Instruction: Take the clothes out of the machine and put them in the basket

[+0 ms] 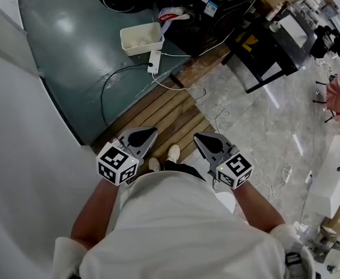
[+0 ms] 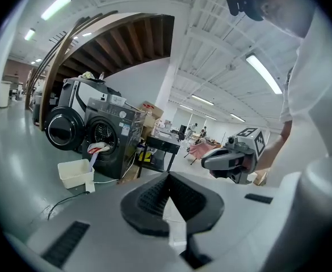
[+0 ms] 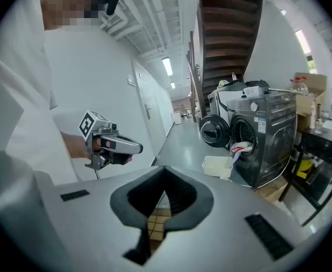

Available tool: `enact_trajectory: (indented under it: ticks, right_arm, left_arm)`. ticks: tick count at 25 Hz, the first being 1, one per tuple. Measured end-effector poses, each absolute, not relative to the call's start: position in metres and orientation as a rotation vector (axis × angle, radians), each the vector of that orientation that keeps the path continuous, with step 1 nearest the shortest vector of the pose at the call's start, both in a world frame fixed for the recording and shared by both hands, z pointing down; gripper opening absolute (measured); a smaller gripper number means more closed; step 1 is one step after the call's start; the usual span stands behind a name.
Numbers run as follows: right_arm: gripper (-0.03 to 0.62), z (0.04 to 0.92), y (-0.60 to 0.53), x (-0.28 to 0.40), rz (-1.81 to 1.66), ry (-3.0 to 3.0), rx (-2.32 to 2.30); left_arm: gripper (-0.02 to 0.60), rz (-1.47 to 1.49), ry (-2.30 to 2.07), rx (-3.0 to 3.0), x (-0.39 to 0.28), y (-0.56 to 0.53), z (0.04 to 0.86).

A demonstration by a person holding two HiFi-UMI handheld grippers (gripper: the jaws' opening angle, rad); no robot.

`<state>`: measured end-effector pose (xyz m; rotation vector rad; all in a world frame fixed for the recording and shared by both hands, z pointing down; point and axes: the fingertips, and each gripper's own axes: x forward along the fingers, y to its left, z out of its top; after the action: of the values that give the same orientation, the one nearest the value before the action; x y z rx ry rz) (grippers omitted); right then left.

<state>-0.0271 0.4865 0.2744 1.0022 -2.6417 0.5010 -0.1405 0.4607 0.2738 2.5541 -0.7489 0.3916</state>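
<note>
The grey left gripper (image 1: 147,135) and right gripper (image 1: 203,142) are hovering, jaws pressed together, empty, well apart from red-and-white clothes (image 2: 97,148) dangling from the black washer (image 2: 116,136).

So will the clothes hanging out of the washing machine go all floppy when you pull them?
Probably floppy: the clothes already droop over the door rim of the washing machine. They look thin, so likely light, though I can't tell if they're wet. A trailing end could catch on the rim before reaching the basket.
</note>
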Motion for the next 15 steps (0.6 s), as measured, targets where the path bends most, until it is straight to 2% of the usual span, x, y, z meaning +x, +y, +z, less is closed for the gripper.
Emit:
enact_trajectory:
  ticks: [2,3,4,6,9,11,15]
  right_arm:
    - [0.003,0.274,0.494,-0.03,0.492,-2.64,1.009]
    - [0.055,0.274,0.497,-0.031,0.487,-2.638,1.01]
    - [0.057,0.274,0.5,-0.032,0.481,-2.634,1.013]
    - [0.06,0.275,0.506,-0.035,0.473,-2.623,1.016]
    - [0.06,0.279,0.516,-0.038,0.502,-2.606,1.006]
    - [0.06,0.281,0.523,-0.039,0.518,-2.596,1.01]
    - [0.082,0.285,0.53,-0.035,0.533,-2.575,1.049]
  left_arm:
    - [-0.002,0.378,-0.746,2.556,-0.142,0.464,0.276]
    - [-0.001,0.369,-0.747,2.557,-0.142,0.465,0.276]
    - [0.002,0.36,-0.749,2.558,-0.142,0.466,0.277]
    - [0.1,0.352,-0.758,2.56,-0.141,0.465,0.279]
    - [0.144,0.352,-0.753,2.569,-0.14,0.466,0.281]
    - [0.234,0.362,-0.747,2.581,-0.139,0.467,0.283]
    - [0.235,0.356,-0.746,2.591,-0.138,0.464,0.286]
